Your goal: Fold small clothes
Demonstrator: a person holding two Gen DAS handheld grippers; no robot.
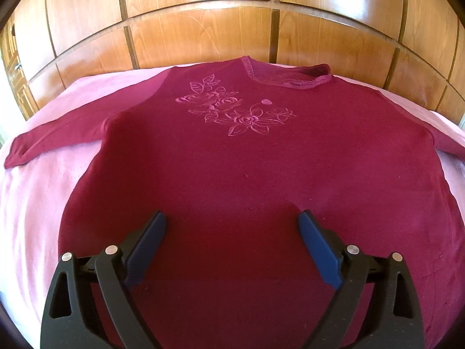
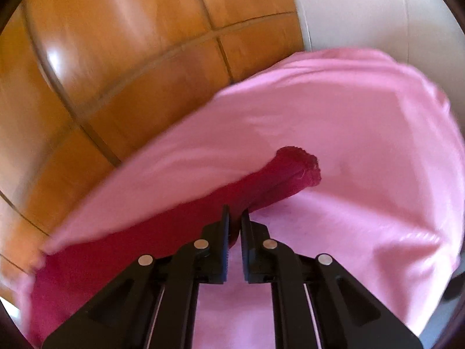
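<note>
Folding has barely begun. Red sweater [image 1: 232,157] lies flat on the pink bed [image 1: 37,192], both sleeves out. Left tongs [image 1: 232,221] hang spread wide above its hem. Right tongs [image 2: 235,216] are pressed together, pinching the sleeve [image 2: 279,174]. Every fold is left to do.

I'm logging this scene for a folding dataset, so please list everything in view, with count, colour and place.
sweater: one, dark red with pink floral embroidery, spread flat on the sheet, sleeves out to both sides
sleeve: one in the right wrist view, dark red, on the sheet, its near part at the fingertips
sheet: one, pink, under the sweater
wooden panels: several, glossy brown, behind the bed
left gripper: one, black with blue pads, open above the sweater's lower body
right gripper: one, black, shut at the sleeve
</note>
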